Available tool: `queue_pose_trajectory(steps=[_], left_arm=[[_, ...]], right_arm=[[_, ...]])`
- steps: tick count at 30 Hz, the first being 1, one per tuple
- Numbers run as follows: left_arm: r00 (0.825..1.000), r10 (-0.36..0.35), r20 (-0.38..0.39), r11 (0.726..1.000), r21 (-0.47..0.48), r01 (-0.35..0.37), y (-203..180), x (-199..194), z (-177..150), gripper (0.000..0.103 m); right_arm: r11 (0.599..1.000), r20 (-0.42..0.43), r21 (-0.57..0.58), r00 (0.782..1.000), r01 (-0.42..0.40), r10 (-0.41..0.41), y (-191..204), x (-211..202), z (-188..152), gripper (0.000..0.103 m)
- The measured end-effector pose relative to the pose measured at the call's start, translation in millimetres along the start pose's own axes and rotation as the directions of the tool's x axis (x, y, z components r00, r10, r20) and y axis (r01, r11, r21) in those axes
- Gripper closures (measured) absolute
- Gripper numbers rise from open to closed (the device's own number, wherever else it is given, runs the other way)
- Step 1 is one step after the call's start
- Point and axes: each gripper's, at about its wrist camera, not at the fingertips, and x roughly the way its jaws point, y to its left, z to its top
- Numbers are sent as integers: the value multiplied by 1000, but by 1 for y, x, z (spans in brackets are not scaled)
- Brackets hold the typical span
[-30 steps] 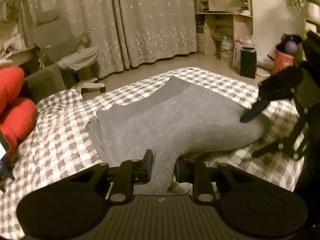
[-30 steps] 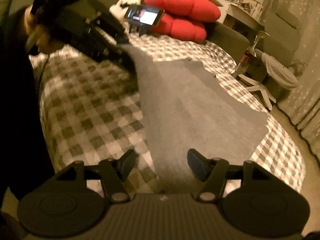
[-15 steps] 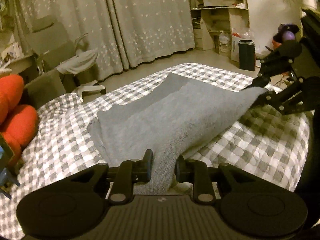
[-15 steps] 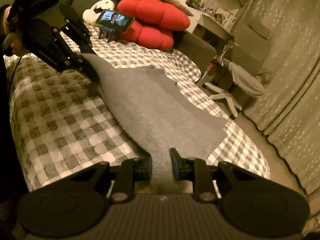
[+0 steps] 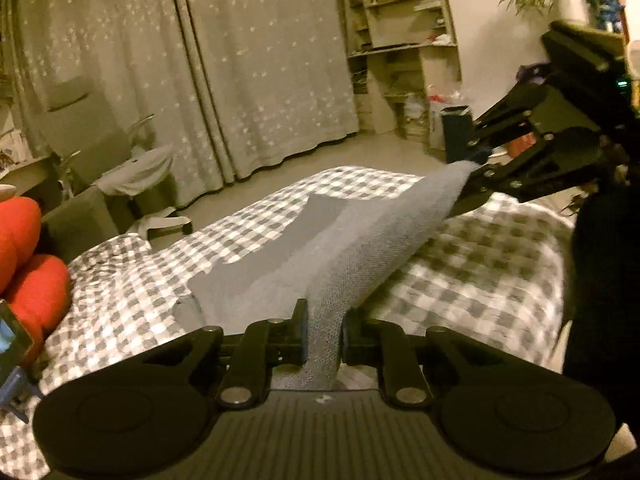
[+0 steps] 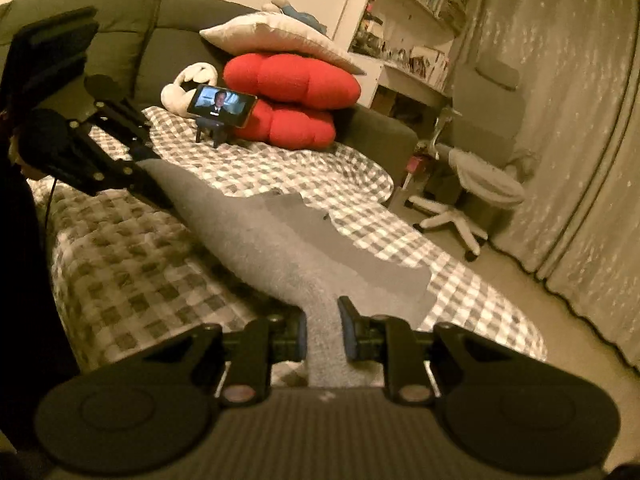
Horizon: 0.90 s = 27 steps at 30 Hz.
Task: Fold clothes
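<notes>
A grey garment lies partly on the checked bed, with its near edge lifted and stretched between both grippers. My left gripper is shut on one corner of that garment. My right gripper is shut on the other corner of the grey garment. In the left wrist view the right gripper holds its corner high at the right. In the right wrist view the left gripper holds its corner up at the left. The garment's far part rests flat on the bed.
Red cushions and a phone on a stand sit at the bed's head beside a white plush. A swivel chair stands past the bed. Curtains, shelves and a dark bin line the far side.
The right gripper closed on the garment's corner. Both grippers have since risen, lifting the near edge off the bed and pulling it taut.
</notes>
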Motion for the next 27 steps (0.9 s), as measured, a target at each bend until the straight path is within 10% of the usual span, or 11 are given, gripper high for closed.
queue_pose_trajectory(steps=[27], left_arm=[[998, -64, 27, 965, -253, 68, 50, 23, 3, 88]], right_arm=[[983, 50, 145, 993, -110, 103, -44, 2, -16, 83]])
